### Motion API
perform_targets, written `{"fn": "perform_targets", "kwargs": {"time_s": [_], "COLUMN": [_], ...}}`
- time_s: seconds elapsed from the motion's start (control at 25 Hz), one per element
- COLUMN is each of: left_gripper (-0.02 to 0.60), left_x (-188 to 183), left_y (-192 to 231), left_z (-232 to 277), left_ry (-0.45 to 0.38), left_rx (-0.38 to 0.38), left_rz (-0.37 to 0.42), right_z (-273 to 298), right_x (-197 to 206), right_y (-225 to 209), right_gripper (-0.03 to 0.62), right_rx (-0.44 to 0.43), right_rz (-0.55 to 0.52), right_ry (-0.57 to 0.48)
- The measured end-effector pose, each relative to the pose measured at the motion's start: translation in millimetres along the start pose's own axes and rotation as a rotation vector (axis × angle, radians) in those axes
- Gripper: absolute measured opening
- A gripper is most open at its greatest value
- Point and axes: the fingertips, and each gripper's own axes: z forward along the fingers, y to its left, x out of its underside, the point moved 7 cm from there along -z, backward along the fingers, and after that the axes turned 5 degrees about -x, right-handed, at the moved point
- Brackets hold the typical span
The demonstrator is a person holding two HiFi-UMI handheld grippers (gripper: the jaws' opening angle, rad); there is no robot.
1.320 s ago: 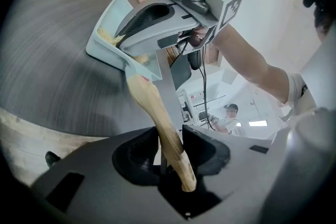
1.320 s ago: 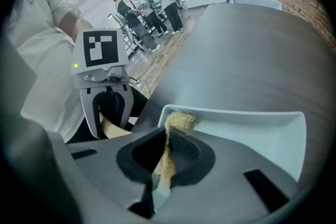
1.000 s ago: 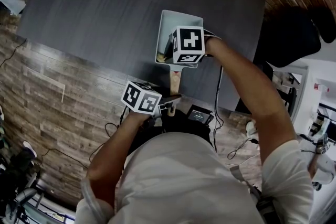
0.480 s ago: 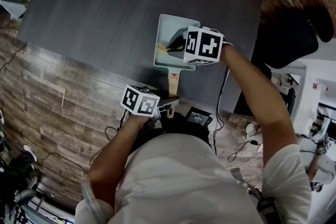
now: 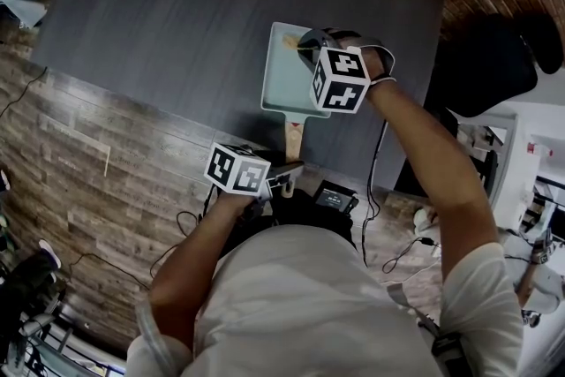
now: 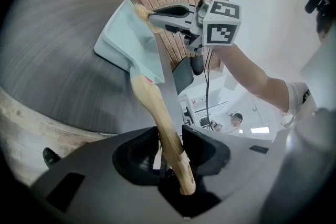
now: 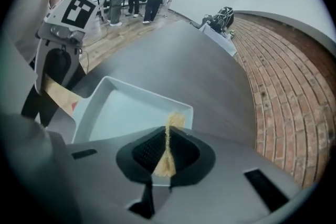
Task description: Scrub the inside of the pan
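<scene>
Two grippers, both engaged. Left gripper (image 6: 169, 139): jaws clamped on the wooden handle (image 6: 152, 102) of the pale blue pan (image 5: 284, 88), which sits on the dark table (image 5: 177, 13). Right gripper (image 7: 167, 149): jaws pinching a thin yellow scrub pad (image 7: 174, 120), tip at the pan's far corner. Progress, judged: scrubbing under way; interior looks clean, coverage unknowable, near side probably left to do.

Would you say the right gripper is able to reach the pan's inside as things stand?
Probably yes: the right gripper, shut on a scrub pad, sits at the open pan's rim, and the left gripper grips only its handle.
</scene>
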Motion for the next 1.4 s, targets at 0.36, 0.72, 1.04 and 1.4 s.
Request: {"fn": "perform_targets", "kwargs": {"time_s": [0.36,0.72,1.04,1.4], "left_gripper": [0.141,0.140,0.137,0.137], "left_x": [1,4,0,5], "left_y": [0,2,-4,2], "left_z": [0,1,-3,1], "left_ry": [-0.011,-0.028,-0.071,-0.047], "left_rx": [-0.007,-0.005,-0.023,-0.019], "left_rz": [-0.009,-0.036,-0.049,-0.034], "right_z": [18,41,52,48], "right_x": [11,16,16,20], "right_y": [-12,-5,4,9], "right_gripper": [0.029,0.029,0.029,0.029], "right_rx": [0.177,0.126,0.030,-0.078], "right_rz": [-0.077,-0.045,0.027,0.159], "right_ry": [0.099,0.121,0.095,0.067]}}
